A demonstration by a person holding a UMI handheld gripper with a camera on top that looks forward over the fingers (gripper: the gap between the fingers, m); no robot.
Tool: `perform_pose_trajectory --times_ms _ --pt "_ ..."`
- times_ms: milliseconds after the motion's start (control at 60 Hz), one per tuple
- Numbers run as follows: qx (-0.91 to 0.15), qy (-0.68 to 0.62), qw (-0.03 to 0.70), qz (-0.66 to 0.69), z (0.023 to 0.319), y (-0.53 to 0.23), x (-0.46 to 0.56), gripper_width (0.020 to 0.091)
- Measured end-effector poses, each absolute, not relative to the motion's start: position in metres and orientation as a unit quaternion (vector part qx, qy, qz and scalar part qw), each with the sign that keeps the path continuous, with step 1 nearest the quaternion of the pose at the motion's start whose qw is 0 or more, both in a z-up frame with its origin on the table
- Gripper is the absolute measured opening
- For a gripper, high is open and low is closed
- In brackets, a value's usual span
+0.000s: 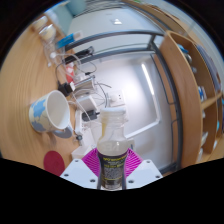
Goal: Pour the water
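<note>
Gripper [112,168] clamped on clear water bottle [113,150], both pink pads [93,160] pressing its sides, view rolled hard; white mug [50,112] sits on wooden table [30,70] off to one side; risk: stream misses mug, wets table.

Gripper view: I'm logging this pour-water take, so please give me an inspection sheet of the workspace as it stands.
Surface: light wooden table, tilted in view.
Job's things: clear bottle with dark label held between the tongs; white mug stands on the table beyond.
Clutter: red round object beside the tongs; small items farther back, too small to identify.
Grippers: tongs shut on the bottle, pink pads pressing both sides.
Cables: nothing seen.
Surroundings: wooden shelving; ceiling lights.
</note>
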State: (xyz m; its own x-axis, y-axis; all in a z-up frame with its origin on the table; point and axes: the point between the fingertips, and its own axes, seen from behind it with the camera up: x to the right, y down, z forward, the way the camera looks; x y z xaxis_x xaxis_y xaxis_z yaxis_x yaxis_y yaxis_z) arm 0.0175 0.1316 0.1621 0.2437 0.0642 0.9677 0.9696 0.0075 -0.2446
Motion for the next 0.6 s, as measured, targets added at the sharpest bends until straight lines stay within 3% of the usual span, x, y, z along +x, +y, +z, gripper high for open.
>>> perform_pose_trajectory --times_ms 100,217,467,600 --pt "-0.695 -0.333 0.592 -0.234 0.137 0.124 0.022 0.0273" --pt "-0.757 -0.233 0.608 -0.058 0.116 0.122 0.019 0.0282" --pt "-0.761 -0.144 0.627 0.080 0.095 0.130 0.002 0.0289" --pt "-0.757 -0.131 0.635 0.082 0.090 0.139 0.006 0.0299"
